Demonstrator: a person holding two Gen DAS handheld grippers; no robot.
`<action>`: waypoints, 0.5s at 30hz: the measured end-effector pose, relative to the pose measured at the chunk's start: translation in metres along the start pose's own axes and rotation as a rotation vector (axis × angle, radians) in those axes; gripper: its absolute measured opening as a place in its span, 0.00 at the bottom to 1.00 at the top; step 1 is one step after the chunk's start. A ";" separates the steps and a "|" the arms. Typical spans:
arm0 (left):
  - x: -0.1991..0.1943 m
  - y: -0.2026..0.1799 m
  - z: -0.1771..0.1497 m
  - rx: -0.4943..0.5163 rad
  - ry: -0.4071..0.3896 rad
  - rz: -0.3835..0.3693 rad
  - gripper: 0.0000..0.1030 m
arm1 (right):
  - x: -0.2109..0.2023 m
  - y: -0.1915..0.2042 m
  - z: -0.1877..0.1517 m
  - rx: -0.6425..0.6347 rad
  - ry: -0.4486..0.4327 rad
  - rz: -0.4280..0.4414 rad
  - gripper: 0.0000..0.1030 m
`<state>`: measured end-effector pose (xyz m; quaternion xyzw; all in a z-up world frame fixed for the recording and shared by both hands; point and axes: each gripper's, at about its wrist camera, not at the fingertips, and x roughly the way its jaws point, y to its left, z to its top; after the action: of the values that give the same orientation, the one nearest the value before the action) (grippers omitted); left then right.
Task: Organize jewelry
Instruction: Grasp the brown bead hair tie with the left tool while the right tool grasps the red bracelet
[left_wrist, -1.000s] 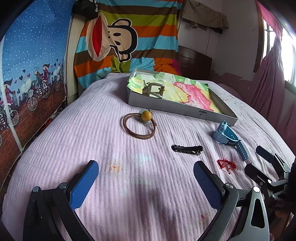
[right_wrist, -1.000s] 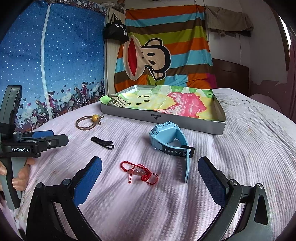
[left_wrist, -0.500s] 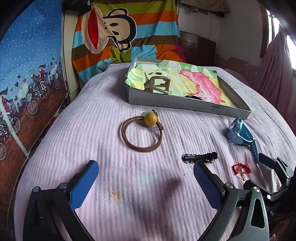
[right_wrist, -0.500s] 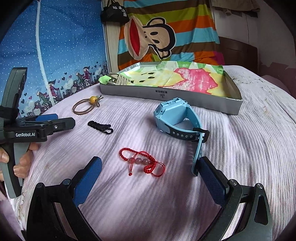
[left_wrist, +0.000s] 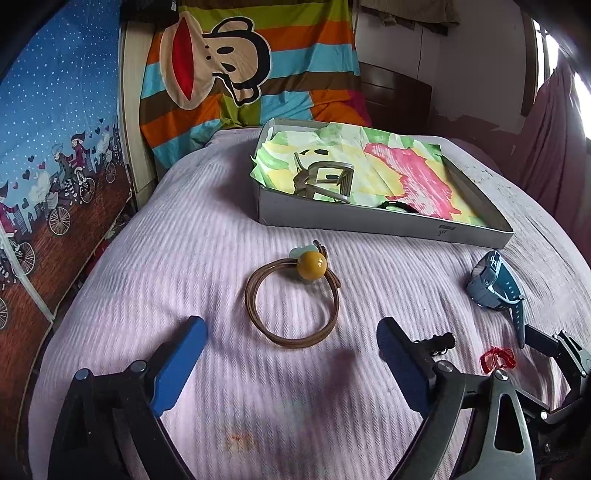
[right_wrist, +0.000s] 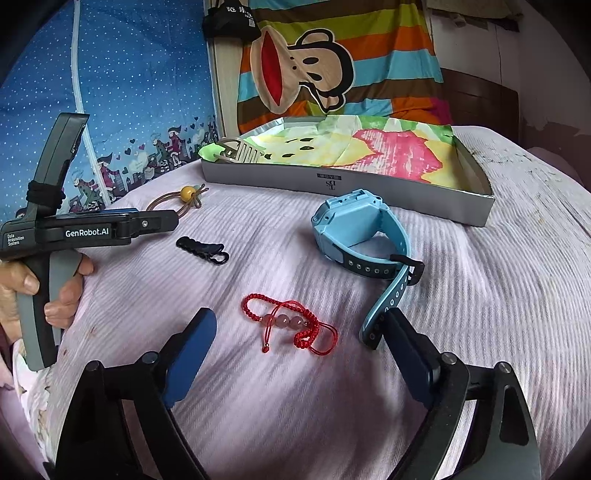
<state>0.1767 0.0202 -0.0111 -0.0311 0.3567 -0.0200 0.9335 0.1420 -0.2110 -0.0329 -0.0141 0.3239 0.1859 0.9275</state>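
- Left gripper (left_wrist: 291, 345): jaws apart and holding nothing, having just been closing a little; only bare bedspread lies between the blue pads.
- Right gripper (right_wrist: 300, 338): jaws likewise apart and empty, also just narrowed; the red cord bracelet (right_wrist: 290, 324) lies on the bed between the pads, touched by neither.
- Red cord bracelet: thin knotted cord with three pinkish beads. Judged light, limp and prone to snag; best pinched at the bead cluster, where there is bulk.
- Brown hair tie (left_wrist: 293, 301): looped elastic with a yellow bead, just ahead of the left jaws. Judged soft and springy; the bead, or the knot beside it, offers the firmest hold.
- Blue watch (right_wrist: 364, 238): strap buckled into a loop, its tail end just beside the right pad. Judged the heaviest piece, rigid at the case, flexible at the strap.
- Black clip (right_wrist: 202, 249): small, flat, between the two grippers' fields; probably stiff and low to the cloth.
- Grey tray (left_wrist: 373, 223): lined with coloured paper, at the far side of the bed (left_wrist: 184, 236), already holding a metallic clip (left_wrist: 325, 182).
- Pose: both grippers tilt downward toward the bed; a hand (right_wrist: 40, 291) grips the left tool's handle.
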 end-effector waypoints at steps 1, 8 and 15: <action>0.000 -0.001 0.000 0.003 -0.004 0.001 0.86 | 0.000 0.000 0.000 0.001 0.000 0.001 0.84; 0.001 -0.004 -0.002 0.028 -0.008 -0.009 0.58 | -0.006 -0.002 -0.005 0.035 0.004 0.006 0.78; 0.004 -0.006 -0.002 0.038 0.001 -0.017 0.38 | -0.004 -0.006 -0.009 0.088 0.034 0.048 0.69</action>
<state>0.1789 0.0141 -0.0147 -0.0165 0.3562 -0.0347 0.9336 0.1356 -0.2194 -0.0386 0.0312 0.3478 0.1935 0.9168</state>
